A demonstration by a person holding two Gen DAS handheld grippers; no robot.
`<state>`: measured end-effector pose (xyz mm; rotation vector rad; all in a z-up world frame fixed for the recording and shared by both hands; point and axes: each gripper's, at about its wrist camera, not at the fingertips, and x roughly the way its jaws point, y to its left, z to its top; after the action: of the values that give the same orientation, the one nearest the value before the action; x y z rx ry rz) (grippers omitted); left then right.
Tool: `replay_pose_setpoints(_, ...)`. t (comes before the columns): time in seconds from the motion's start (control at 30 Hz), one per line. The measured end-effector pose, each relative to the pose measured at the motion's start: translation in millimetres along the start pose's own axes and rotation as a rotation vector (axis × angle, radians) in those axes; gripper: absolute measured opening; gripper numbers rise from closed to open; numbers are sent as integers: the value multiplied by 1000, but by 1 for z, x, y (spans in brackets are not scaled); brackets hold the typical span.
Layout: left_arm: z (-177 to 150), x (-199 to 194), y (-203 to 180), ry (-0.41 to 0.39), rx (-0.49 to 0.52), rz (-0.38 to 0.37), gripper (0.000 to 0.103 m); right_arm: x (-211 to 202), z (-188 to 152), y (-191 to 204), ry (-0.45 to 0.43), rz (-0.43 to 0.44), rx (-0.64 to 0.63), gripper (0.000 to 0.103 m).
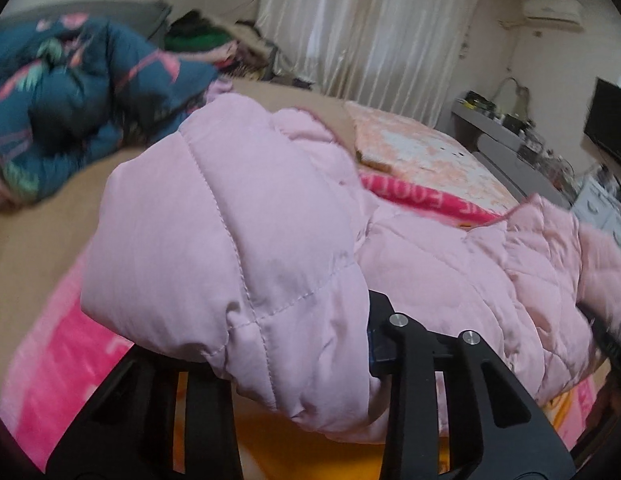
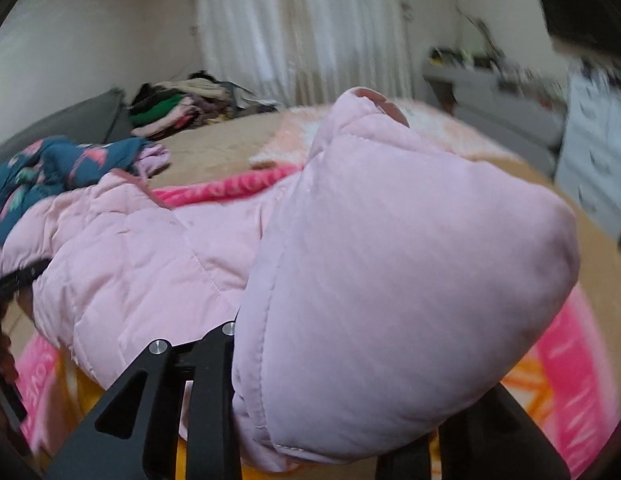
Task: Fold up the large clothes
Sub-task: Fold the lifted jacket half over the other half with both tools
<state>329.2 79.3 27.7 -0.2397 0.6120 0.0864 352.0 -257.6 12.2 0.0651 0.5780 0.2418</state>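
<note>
**Both tongs clamped on the pink jacket, over the bed**

Landmark = the pink puffer jacket point(image 1: 238, 216).

- Left tongs point(image 1: 294, 364): clenched on the jacket. Only the right-side finger point(image 1: 394, 344) shows clearly, pressed against the padded fabric; the other finger is buried under the bulge. Quilted fabric fills the gap between the two and spills forward over the tips.
- Right tongs point(image 2: 334, 392): also clenched on the jacket point(image 2: 390, 264). The left-side finger point(image 2: 214, 360) touches the fabric edge; the opposite finger sits mostly behind a rounded padded fold. That fold balloons up in front of the camera.
- The jacket spans between the two tongs. The quilted middle section sags between the grip points, with a puffed end bunched at each tool. The near edge looks lifted off the bedding; I can't tell how much of the far part still rests on it.
- Below the jacket: a pink-and-orange blanket point(image 1: 58, 344) spread on the bed point(image 1: 38, 240), which has a tan cover.
- Beyond the jacket: a folded peach patterned blanket point(image 1: 422, 156) with a hot-pink lettered edge.
- To the jacket's far left, in the left wrist view: a crumpled teal floral garment point(image 1: 70, 96). Past that sits a pile of mixed clothes point(image 2: 178, 108) near the curtains point(image 1: 370, 28).
- Both views are motion-blurred.
</note>
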Motion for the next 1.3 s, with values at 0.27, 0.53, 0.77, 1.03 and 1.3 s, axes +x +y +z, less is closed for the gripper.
replay_pose_setpoints(0.27,-5,-55,1,-45,57,-27,26,-60,5,17,-58,26,-105,25)
replay_pose_setpoints(0.53,-39,-97,5,-43,105,-21,26,-106,-30,21,-40,26,-153,25)
replay_pose_setpoints(0.77,-65,-120,7,-15,134,-8,26,-135,-62,25,-11,10,-138,25)
replay_pose_setpoints(1.03,-84,-137,9,0,153,0,26,-155,-91,28,-9,-11,-129,25)
replay_pose_setpoints(1.3,-107,-145,19,15,156,15,26,-169,-107,27,3,-13,-102,25)
